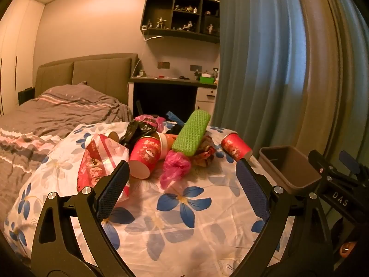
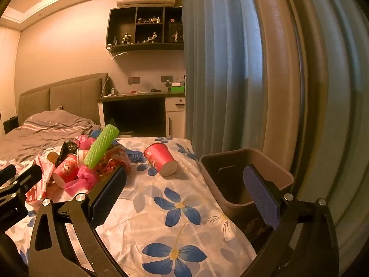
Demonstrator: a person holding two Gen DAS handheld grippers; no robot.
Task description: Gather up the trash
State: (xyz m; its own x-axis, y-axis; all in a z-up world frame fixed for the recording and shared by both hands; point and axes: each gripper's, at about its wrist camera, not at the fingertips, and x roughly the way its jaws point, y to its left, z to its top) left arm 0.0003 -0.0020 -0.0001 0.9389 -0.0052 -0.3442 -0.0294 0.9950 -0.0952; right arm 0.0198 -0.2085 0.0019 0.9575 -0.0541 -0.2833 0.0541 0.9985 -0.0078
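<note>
- Trash sits heaped on my flowered tablecloth (image 1: pixel 184 207): red paper cup (image 1: pixel 145 159), green foam sleeve (image 1: pixel 192 133), pink plastic bag (image 1: pixel 175 168), black bag (image 1: pixel 136 131).
- I see another red cup (image 2: pixel 161 159) lying on its side, apart from the heap, near the brown bin (image 2: pixel 244 175) at the cloth's right edge.
- I hold the left gripper (image 1: pixel 182 184) spread wide, nothing between its pads.
- My right gripper (image 2: pixel 184 189) is likewise wide open and empty.
</note>
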